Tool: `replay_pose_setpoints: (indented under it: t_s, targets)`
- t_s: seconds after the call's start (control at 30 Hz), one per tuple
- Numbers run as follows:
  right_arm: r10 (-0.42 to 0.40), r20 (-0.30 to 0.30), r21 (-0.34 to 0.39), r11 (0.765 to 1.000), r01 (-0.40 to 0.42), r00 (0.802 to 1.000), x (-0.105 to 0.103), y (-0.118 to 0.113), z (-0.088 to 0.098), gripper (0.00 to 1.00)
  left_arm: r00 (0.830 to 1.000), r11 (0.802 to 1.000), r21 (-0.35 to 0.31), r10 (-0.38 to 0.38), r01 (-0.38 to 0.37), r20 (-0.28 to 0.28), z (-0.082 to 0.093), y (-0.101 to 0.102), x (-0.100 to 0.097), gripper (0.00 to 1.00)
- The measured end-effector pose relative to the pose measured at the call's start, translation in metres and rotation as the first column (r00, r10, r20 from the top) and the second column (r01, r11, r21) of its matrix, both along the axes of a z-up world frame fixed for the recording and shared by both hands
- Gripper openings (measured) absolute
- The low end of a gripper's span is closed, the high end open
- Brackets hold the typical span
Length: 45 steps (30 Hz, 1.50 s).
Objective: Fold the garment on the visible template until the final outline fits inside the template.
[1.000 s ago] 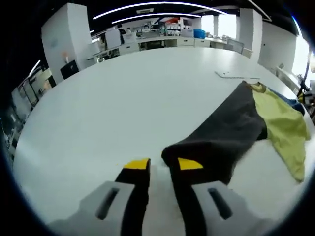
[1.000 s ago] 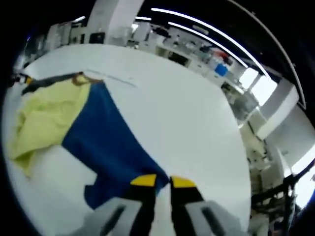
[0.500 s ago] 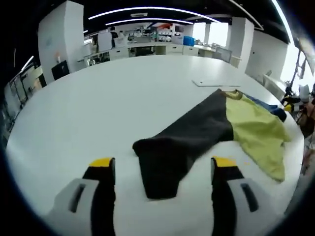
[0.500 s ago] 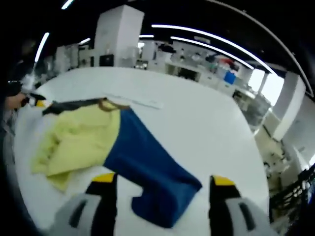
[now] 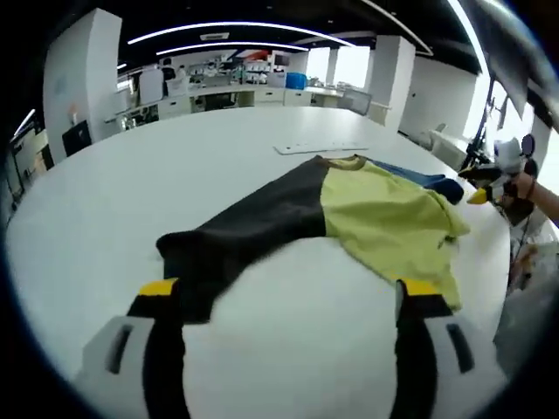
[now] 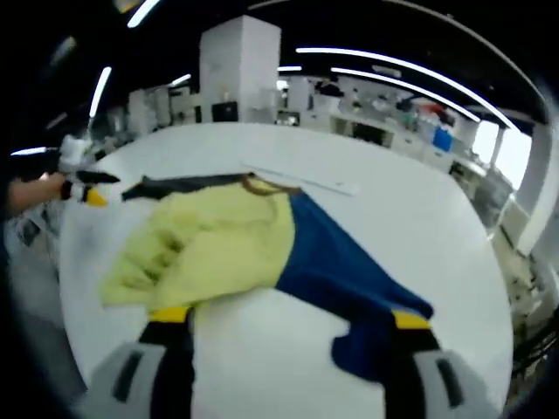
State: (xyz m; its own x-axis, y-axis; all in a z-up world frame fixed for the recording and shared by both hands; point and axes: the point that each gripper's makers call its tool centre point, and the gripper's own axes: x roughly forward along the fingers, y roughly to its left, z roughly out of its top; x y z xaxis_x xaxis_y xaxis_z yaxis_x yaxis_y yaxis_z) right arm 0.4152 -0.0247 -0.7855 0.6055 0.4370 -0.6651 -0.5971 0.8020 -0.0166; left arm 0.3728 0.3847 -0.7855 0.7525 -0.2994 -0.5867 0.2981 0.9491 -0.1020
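the garment (image 5: 349, 214) lies spread on the white tabletop (image 5: 131, 201), its yellow body in the middle, a dark sleeve (image 5: 236, 231) reaching toward the left claw (image 5: 284, 292) and a blue sleeve (image 6: 349, 271) reaching toward the right claw (image 6: 288, 319). both claws are spread wide and pinch nothing. in the left gripper view the dark sleeve's end lies just beside the left jaw tip. in the right gripper view the blue sleeve's end lies by the right jaw tip, the yellow hem by the left one. a thin white strip (image 5: 319, 147) lies on the tabletop just beyond the collar.
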Motion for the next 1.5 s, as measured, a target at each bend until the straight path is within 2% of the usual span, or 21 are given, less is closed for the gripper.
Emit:
replay_pose_setpoints:
  t_s: [0.1,0.27,0.43,0.5,0.67,0.8,0.87,0.97,1.1,1.23,1.33,1.47,1.5]
  targets:
    - [0.017,-0.011,0.022,1.000,-0.017,1.000,-0.009,0.008,-0.002,0.90,0.999,1.000,0.008,-0.024,0.024,0.044,0.007,-0.017,-0.002,0.98]
    - [0.016,-0.016,0.052,0.999,-0.015,1.000,-0.024,0.020,-0.006,0.88,0.996,0.998,-0.028,-0.048,0.050,0.072,0.016,-0.045,-0.009,0.96]
    - [-0.003,-0.028,0.086,0.996,0.005,1.000,-0.032,0.029,-0.018,0.82,0.994,0.994,-0.067,-0.084,0.088,0.068,0.014,-0.075,-0.020,0.93]
    - [-0.009,-0.032,0.092,0.996,0.012,0.999,-0.039,0.035,-0.021,0.80,0.995,0.991,-0.100,-0.079,0.085,0.059,0.012,-0.080,-0.022,0.91]
    - [-0.017,-0.032,0.094,0.995,0.020,0.999,-0.049,0.044,-0.033,0.76,0.992,0.989,-0.092,-0.112,0.117,0.055,0.007,-0.100,-0.033,0.88]
    - [-0.034,-0.034,0.103,0.994,0.037,0.999,-0.055,0.052,-0.037,0.68,0.995,0.988,-0.127,-0.086,0.092,0.049,0.003,-0.111,-0.039,0.83]
    - [-0.059,-0.018,0.087,0.994,0.060,0.998,-0.055,0.054,-0.042,0.59,0.998,0.988,-0.138,-0.058,0.063,0.038,-0.003,-0.110,-0.039,0.81]
    - [-0.095,-0.020,0.104,0.990,0.096,0.995,-0.056,0.060,-0.047,0.48,0.999,0.986,-0.162,-0.024,0.029,0.031,-0.006,-0.115,-0.042,0.79]
    - [-0.153,-0.015,0.119,0.981,0.154,0.988,-0.055,0.063,-0.048,0.38,0.999,0.989,-0.148,-0.018,0.022,0.028,-0.009,-0.122,-0.048,0.72]
    - [-0.215,-0.014,0.134,0.967,0.215,0.977,-0.055,0.065,-0.049,0.29,0.999,0.989,-0.149,0.025,-0.019,0.040,-0.013,-0.124,-0.054,0.65]
    - [-0.232,-0.020,0.134,0.963,0.233,0.972,-0.057,0.070,-0.050,0.24,0.999,0.989,-0.144,0.042,-0.039,0.018,-0.020,-0.131,-0.061,0.58]
    - [-0.213,-0.010,0.112,0.971,0.213,0.977,-0.059,0.072,-0.051,0.18,0.999,0.987,-0.152,0.054,-0.053,0.004,-0.027,-0.143,-0.069,0.51]
    - [-0.213,-0.010,0.111,0.971,0.213,0.977,-0.059,0.072,-0.052,0.16,0.998,0.987,-0.150,0.055,-0.056,-0.013,-0.030,-0.145,-0.072,0.47]
